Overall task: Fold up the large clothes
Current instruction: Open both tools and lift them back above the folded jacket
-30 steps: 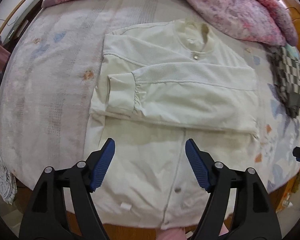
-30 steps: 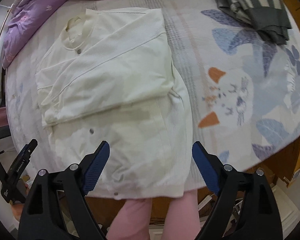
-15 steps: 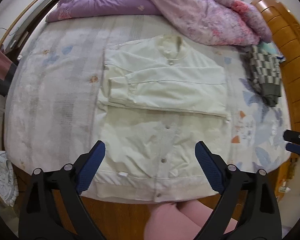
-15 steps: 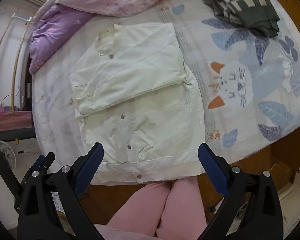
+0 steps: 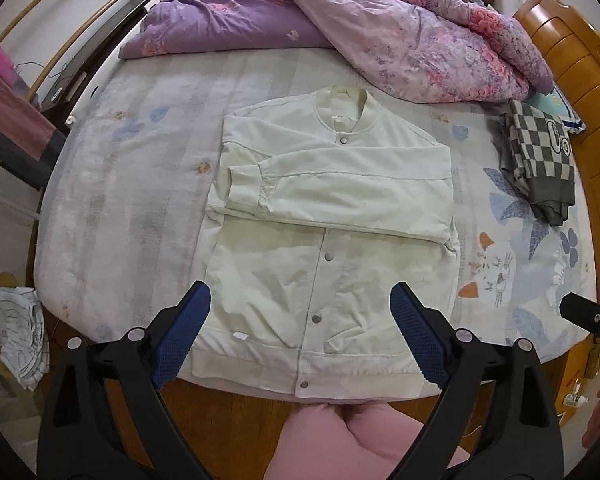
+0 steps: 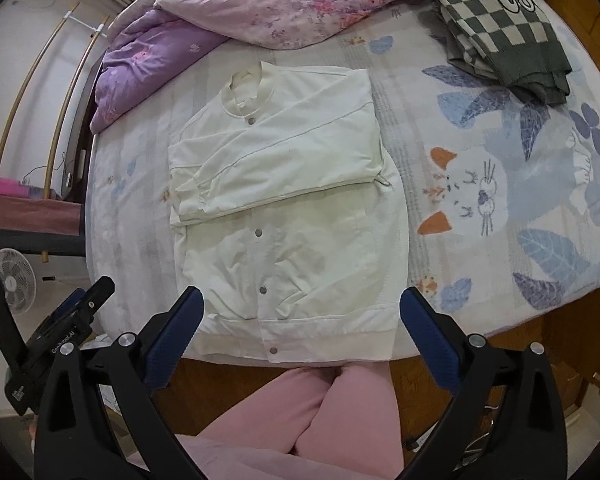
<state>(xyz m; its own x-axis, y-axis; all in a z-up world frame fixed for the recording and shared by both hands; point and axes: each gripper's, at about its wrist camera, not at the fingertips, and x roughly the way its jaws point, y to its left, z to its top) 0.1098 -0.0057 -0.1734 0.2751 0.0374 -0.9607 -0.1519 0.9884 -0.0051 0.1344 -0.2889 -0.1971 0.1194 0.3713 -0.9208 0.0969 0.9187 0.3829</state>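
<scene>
A cream snap-button jacket (image 5: pixel 332 216) lies face up on the bed, collar far, hem at the near edge. Both sleeves are folded across its chest. It also shows in the right wrist view (image 6: pixel 284 208). My left gripper (image 5: pixel 300 332) is open and empty, held above the hem, not touching it. My right gripper (image 6: pixel 300 336) is open and empty, above the hem and the bed edge. The right gripper's tip (image 5: pixel 588 314) shows at the right of the left wrist view. The left gripper (image 6: pixel 60 332) shows at the left of the right wrist view.
A purple and pink quilt (image 5: pixel 380 28) is heaped at the far side of the bed. A folded grey checked garment (image 5: pixel 540 160) lies at the right. A wooden headboard (image 5: pixel 572 60) is far right. The person's pink-clad legs (image 6: pixel 320 412) are at the near edge. A fan (image 6: pixel 14 280) stands left.
Both grippers have pulled back and up from the jacket, so the whole bed now shows. Both jaws have opened wider. The jacket has not moved.
</scene>
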